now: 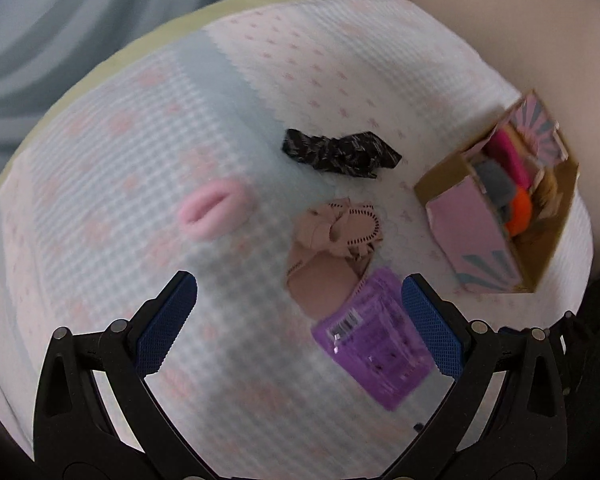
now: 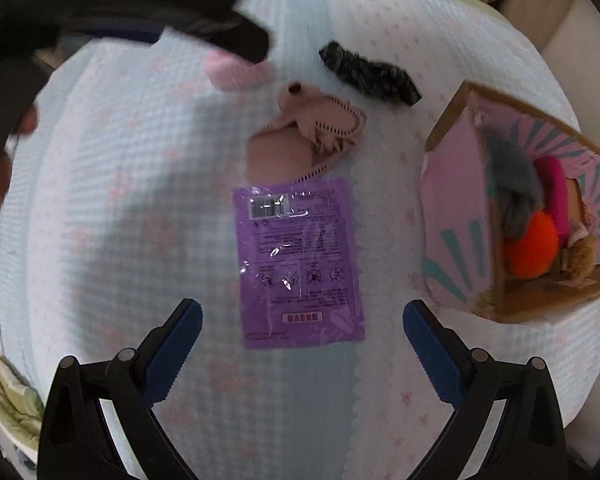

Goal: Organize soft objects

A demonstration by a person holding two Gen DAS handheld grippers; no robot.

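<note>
Four loose things lie on the quilted cover [image 1: 148, 208] in our left wrist view: a pink fuzzy ring [image 1: 214, 210], a black speckled bow [image 1: 340, 154], a beige fabric piece with stitched edging [image 1: 334, 252] and a purple plastic packet [image 1: 376, 340]. The beige piece overlaps the packet's upper end, and the black bow sits apart beyond it. Our left gripper [image 1: 300, 320] hangs above the cover with its jaws spread wide and nothing between them; the packet lies just under its right-hand blue pad. Off to the right stands a cardboard box [image 1: 472, 236] with pink printed panels, already holding soft things: an orange pom-pom [image 1: 520, 212], a grey fuzzy piece [image 1: 494, 184] and a magenta one [image 1: 512, 156].

From our right wrist view, the purple packet [image 2: 298, 264] lies flat ahead of the right gripper [image 2: 302, 326], whose jaws also stand wide apart and empty, above the cover [image 2: 140, 200]. The beige piece [image 2: 312, 136] touches the packet's far edge, with the black bow [image 2: 370, 74] just beyond. The pink ring [image 2: 238, 72] is partly hidden under the dark, blurred shape of the other gripper. The box [image 2: 456, 216] sits to the right, showing the orange pom-pom [image 2: 534, 248], grey piece [image 2: 514, 184], magenta piece [image 2: 554, 192] and a small brown plush [image 2: 580, 254].
</note>
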